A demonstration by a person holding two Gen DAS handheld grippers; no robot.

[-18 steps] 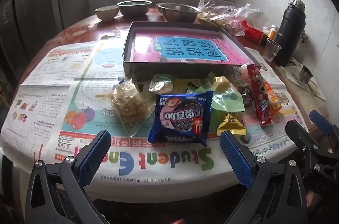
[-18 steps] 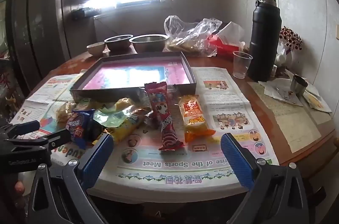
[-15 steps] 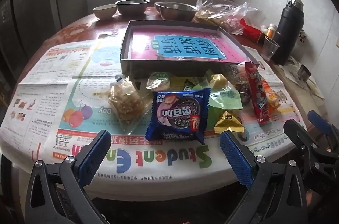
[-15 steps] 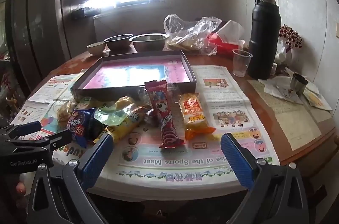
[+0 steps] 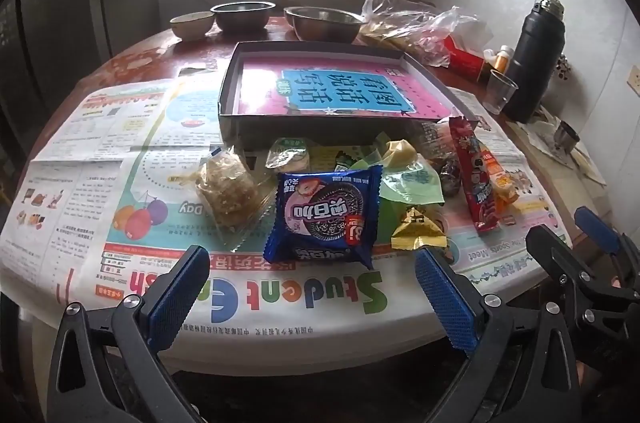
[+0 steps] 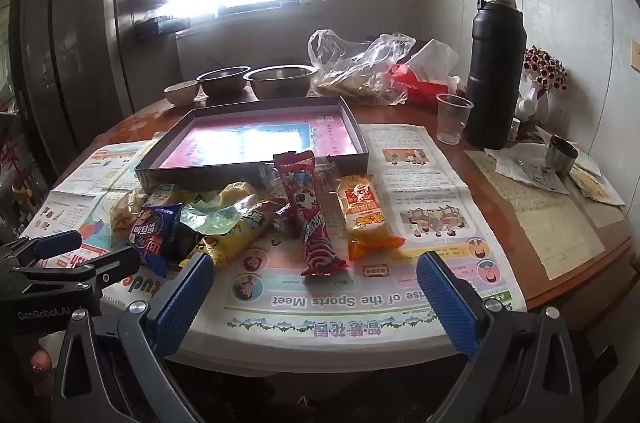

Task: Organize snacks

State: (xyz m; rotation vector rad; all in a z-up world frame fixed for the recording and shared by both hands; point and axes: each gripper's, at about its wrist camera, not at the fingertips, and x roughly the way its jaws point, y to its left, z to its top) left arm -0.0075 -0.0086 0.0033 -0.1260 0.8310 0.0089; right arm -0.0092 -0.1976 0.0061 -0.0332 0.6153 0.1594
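While both tongs are hanging at the near desk edge, nothing is sitting between their blue pads. Left tongs point(image 5: 306, 289) are gaping wide, lining up with the blue cookie pack point(image 5: 326, 217), not touching it. Right tongs point(image 6: 314, 293) are gaping wide too, sitting just near of the red stick pack point(image 6: 310, 219) and the orange pack point(image 6: 366, 213), clear of both.

Snacks are lying in a loose pile on the newspaper point(image 5: 120, 159), just near of the box point(image 5: 316, 121):
- clear bag of brown pieces point(image 5: 228, 189) at the pile's left, just beside the blue pack
- pale green wrapper point(image 5: 412, 183) and gold wrapper point(image 5: 418, 229) right of the blue pack
- red stick pack at the right, leaning its far end on the box corner
- orange pack lying flat, rightmost, touching the red one
- yellow pack point(image 6: 236, 229) lying in the pile's middle, partly under other wrappers

Box is sitting open-topped with only a pink-and-blue printed sheet showing inside.

Far desk side is carrying three bowls point(image 6: 276, 81), a plastic bag point(image 6: 360, 67), a clear cup point(image 6: 452, 119) and a black flask point(image 6: 496, 75).
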